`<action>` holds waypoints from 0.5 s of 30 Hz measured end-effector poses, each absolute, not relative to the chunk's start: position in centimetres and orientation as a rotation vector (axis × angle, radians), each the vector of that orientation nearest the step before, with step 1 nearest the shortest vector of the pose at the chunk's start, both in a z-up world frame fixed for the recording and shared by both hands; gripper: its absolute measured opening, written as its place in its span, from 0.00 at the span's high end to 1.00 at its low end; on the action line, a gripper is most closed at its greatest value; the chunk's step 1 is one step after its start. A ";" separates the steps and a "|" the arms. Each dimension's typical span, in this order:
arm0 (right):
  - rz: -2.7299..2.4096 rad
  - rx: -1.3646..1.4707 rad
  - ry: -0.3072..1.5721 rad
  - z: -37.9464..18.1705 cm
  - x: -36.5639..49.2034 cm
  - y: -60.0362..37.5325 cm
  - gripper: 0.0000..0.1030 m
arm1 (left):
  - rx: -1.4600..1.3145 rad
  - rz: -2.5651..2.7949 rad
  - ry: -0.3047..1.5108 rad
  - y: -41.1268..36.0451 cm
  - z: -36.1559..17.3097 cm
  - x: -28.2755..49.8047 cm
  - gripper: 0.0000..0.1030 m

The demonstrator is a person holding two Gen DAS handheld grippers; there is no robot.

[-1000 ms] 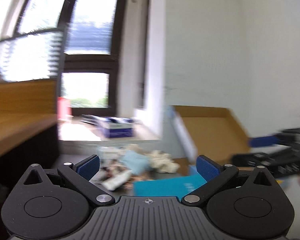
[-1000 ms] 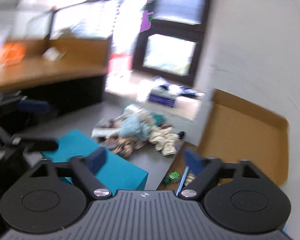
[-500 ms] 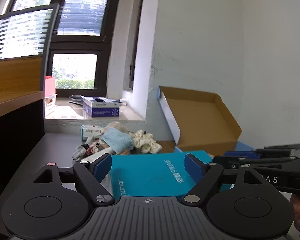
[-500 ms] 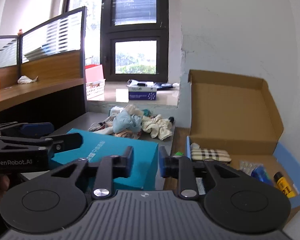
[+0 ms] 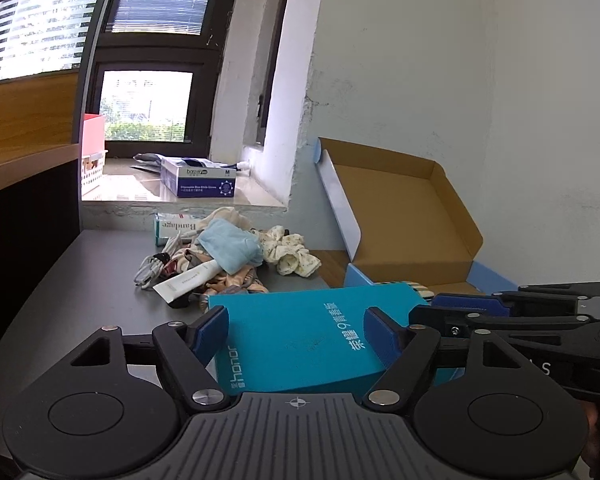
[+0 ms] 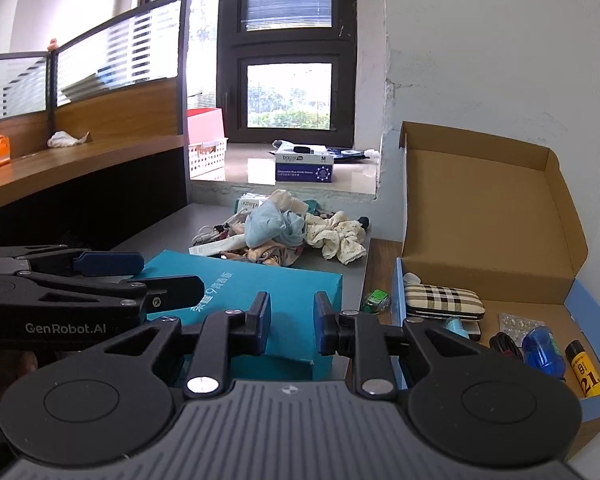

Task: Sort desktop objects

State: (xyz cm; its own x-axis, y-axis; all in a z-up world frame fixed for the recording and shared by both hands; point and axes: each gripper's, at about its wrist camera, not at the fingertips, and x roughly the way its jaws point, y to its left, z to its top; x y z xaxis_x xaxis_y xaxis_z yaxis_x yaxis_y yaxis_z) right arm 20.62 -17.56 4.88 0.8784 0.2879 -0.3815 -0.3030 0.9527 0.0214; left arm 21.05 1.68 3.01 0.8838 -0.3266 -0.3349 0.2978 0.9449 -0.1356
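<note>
A teal phone box (image 5: pixel 300 340) (image 6: pixel 260 284) lies on the grey desk in front of both grippers. My left gripper (image 5: pixel 296 320) (image 6: pixel 168 274) reaches over its near end. Its jaws are closing, with the left pad at the box's left edge and the right pad over the top. My right gripper (image 6: pixel 292 304) (image 5: pixel 424 307) has narrow jaws, and its pads pinch the box's near right corner. Behind lies a pile: a light blue cloth (image 5: pixel 232 248), a white tube (image 5: pixel 188 280), a coiled cable (image 5: pixel 152 268) and patterned socks (image 5: pixel 296 258).
An open cardboard box (image 6: pixel 480 220) (image 5: pixel 400 220) stands at the right, holding a plaid case (image 6: pixel 444 298), a blister pack (image 6: pixel 518 324), a blue item (image 6: pixel 544 348) and a yellow tube (image 6: pixel 586 372). A dark partition (image 5: pixel 20 220) walls the left. A glove box (image 5: pixel 198 178) sits on the sill.
Both grippers came down and closer to the teal box. The right jaws went from wide to narrow around its corner. The left jaws narrowed a little.
</note>
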 end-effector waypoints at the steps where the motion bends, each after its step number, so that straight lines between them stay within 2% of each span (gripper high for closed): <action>1: 0.309 -0.042 0.397 4.8 20.7 -17.5 0.74 | -0.079 -0.329 0.366 1.7 3.0 21.1 0.25; 6: 0.311 -0.023 0.392 4.8 20.7 -17.6 0.74 | -0.101 -0.320 0.352 2.1 3.2 20.8 0.24; 7: 0.311 -0.013 0.384 5.0 20.5 -17.7 0.74 | -0.111 -0.320 0.339 2.3 3.5 20.4 0.17; 8: 0.308 -0.007 0.374 5.2 20.4 -17.8 0.69 | -0.115 -0.321 0.325 2.4 3.8 20.0 0.12; 9: 0.299 -0.008 0.364 5.4 20.2 -17.9 0.54 | -0.120 -0.319 0.303 2.6 4.2 19.5 0.04; 12: 0.266 -0.017 0.342 5.9 19.6 -17.9 0.21 | -0.110 -0.319 0.263 2.8 4.9 18.3 0.01; 14: 0.248 -0.011 0.323 6.3 19.0 -18.2 0.11 | -0.088 -0.312 0.260 2.7 5.1 17.6 0.00; 15: 0.245 -0.009 0.320 6.5 18.8 -18.4 0.10 | -0.076 -0.309 0.259 2.6 5.1 17.2 0.00</action>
State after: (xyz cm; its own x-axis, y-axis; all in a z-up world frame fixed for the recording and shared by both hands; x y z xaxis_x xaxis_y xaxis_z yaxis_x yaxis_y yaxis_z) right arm 18.81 -18.37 6.51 0.9200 0.2365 -0.3125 -0.2395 0.9705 0.0294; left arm 17.19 2.58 5.14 0.9196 -0.3106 -0.2404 0.2911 0.9499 -0.1138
